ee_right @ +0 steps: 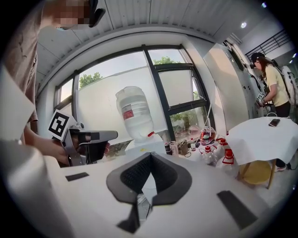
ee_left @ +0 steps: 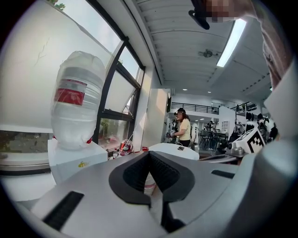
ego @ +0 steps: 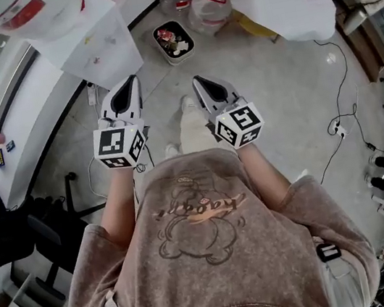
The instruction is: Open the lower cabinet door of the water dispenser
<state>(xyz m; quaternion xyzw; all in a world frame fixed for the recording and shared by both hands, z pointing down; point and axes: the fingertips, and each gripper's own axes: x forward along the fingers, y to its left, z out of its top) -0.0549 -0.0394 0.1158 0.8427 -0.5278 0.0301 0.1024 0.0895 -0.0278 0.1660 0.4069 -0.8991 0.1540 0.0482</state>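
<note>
Left gripper and right gripper: fingers clenched on nothing, held side by side, apart from water dispenser.

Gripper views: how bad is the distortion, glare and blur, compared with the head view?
Left gripper view: heavy fisheye, black corners, window frame bowed, ceiling light strip blown out. Right gripper view: same fisheye, backlit window bright, water bottle still readable. Head view: milder bending at the edges, even light, soft shadows on the floor, no obvious motion blur.
</note>
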